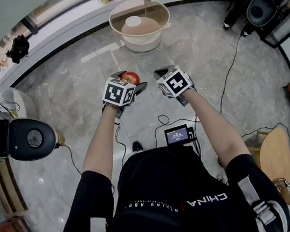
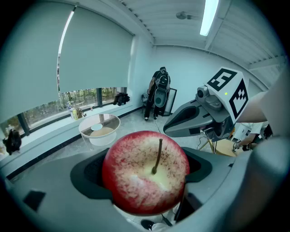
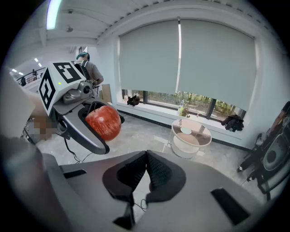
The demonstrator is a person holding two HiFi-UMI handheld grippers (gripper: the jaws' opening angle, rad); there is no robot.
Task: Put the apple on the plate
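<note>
I have the apple (image 2: 146, 171) clamped in my left gripper (image 1: 129, 83), its jaws spread wide around the fruit with the stem facing the camera. My right gripper (image 3: 146, 170) is pinched shut on nothing and hangs just beside it. The small white plate (image 1: 134, 21) sits on the round glass table (image 1: 115, 14) ahead, well apart from both tools. I judge this is the carry. I want to walk the apple forward at a level height, clear the table's raised rim, lower until the fruit rests on the plate, and only then ease the jaws apart, because a round apple rolls readily.
</note>
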